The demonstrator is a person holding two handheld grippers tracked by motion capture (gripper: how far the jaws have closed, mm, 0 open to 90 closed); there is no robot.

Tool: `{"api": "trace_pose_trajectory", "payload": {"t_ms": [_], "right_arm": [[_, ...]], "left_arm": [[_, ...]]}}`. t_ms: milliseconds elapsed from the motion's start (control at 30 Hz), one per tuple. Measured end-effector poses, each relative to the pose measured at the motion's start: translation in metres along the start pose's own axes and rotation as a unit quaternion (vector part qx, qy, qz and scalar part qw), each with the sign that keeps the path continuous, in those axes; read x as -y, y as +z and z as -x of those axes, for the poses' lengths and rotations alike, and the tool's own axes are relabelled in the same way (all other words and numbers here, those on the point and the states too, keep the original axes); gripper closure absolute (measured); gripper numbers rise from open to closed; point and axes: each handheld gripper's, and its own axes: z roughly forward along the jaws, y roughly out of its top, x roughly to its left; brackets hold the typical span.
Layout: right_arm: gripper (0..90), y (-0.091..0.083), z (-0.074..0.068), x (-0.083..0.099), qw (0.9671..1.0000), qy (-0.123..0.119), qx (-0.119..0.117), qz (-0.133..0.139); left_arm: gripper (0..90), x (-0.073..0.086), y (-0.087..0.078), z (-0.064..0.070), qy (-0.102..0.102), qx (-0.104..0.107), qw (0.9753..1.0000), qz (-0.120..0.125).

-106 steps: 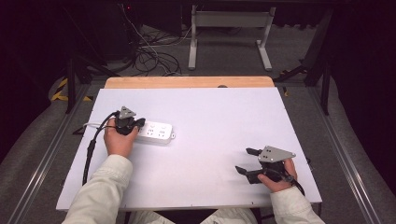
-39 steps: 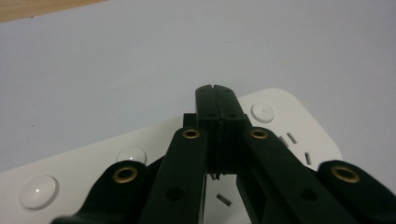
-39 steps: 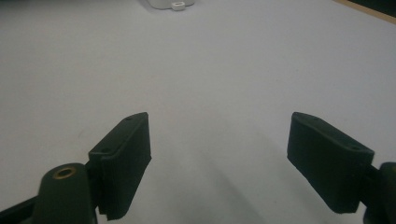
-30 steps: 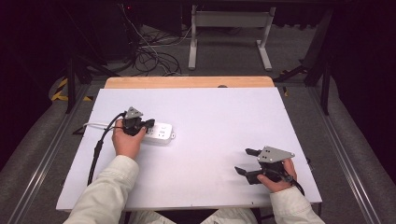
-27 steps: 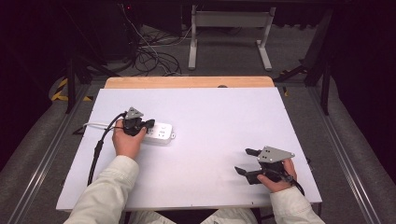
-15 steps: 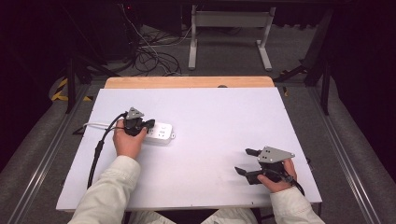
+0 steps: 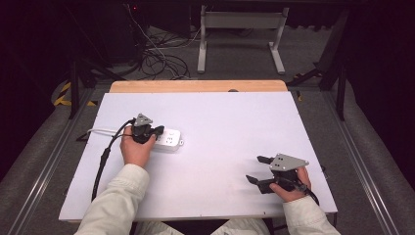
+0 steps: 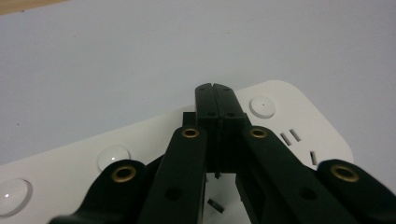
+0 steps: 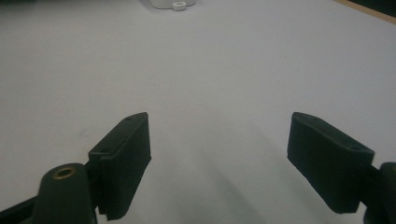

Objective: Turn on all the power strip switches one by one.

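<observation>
The table (image 7: 220,122) lies bare between the hands; a power strip (image 7: 169,139) under the left gripper (image 7: 157,131) is the one obstacle; its cord (image 7: 100,131) runs leftward.

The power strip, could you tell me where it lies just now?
The power strip lies left of centre on the table in the high view, under the shut left hand-held gripper.

Left tongs (image 8: 216,100) cover the middle of the power strip (image 8: 299,126); can't tell if tips touch it. Strip's left end cut off by frame edge. In right gripper view just its corner (image 9: 170,4) shows at top edge.
</observation>
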Motion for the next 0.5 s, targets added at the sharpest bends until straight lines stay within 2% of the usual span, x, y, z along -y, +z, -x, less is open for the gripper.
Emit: {"api": "trace_pose_trajectory", "payload": {"t_ms": [67,133,300,500], "right_arm": [[22.0,-0.0003,-0.0001,0.0001,1.0000,0.000,-0.001,0.000],[22.0,-0.0002,0.0004,0.0003,1.0000,0.000,0.000,0.000],[22.0,-0.0005,0.0001,0.0001,1.0000,0.000,-0.001,0.000],[22.0,0.0000,-0.0002,0.0001,1.0000,-0.001,-0.002,0.000]], "left_arm": [[90.0,0.0001,-0.0004,-0.0011,-0.005,-0.001,1.0000,0.000],[90.0,0.0000,-0.0002,-0.0002,0.001,-0.005,1.0000,0.001],[90.0,0.0009,-0.0001,-0.0003,-0.002,-0.011,0.9999,0.002],[90.0,0.0035,-0.0001,0.0004,-0.015,-0.011,0.9998,0.009]]}}
